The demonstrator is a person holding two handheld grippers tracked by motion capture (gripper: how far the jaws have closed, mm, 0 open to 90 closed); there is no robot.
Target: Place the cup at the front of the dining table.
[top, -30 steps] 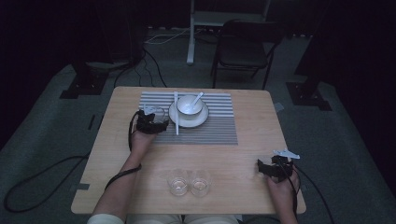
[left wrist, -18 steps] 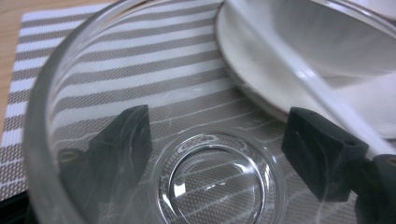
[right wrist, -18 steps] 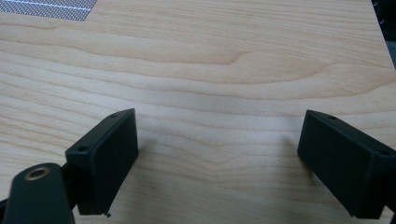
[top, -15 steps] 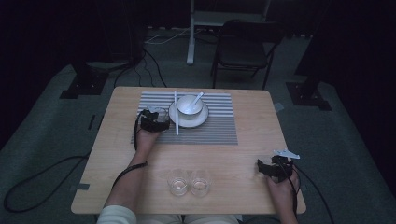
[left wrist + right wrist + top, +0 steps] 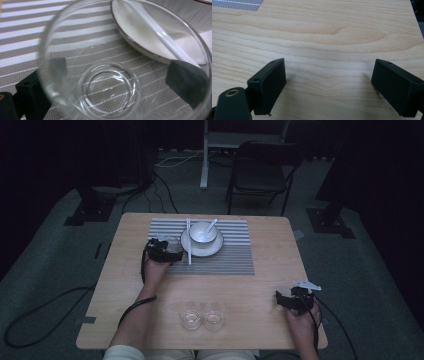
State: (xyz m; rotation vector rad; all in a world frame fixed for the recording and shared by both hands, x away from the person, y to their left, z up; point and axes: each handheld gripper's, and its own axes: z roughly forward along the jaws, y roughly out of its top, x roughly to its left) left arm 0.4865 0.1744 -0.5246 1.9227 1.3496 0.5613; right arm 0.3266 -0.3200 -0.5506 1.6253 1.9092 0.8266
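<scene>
The wooden surface (image 5: 260,285) takes up the middle of the high view, with a dark folding chair (image 5: 262,170) beyond it at the upper centre. A striped grey placemat (image 5: 235,252) lies on the upper half of the surface. On the placemat's left part sits a white saucer (image 5: 216,248) carrying a white bowl (image 5: 202,232) with a spoon in it, and a white stick-like utensil (image 5: 188,245), probably a chopstick or straw, lies across the saucer's left edge.

The left hand-held gripper (image 5: 161,251) sits at the placemat's left edge, just beside the saucer. In the left gripper view a clear drinking glass (image 5: 112,75) stands between its two black jaws, one jaw on either side of the wall; it appears to be grasping the glass, which looks to rest on the placemat close to the saucer rim. The right hand-held gripper (image 5: 328,85) rests at the lower right of the high view, released, its jaws spread wide over bare wood with nothing between them. Two more small clear glasses (image 5: 202,318) stand side by side at the lower centre, near the person's edge.

The risk here is crowding: the held glass is so near the saucer and the white utensil that a sideways shift could knock either one, and smooth glass may slip if the jaws loosen unevenly.
</scene>
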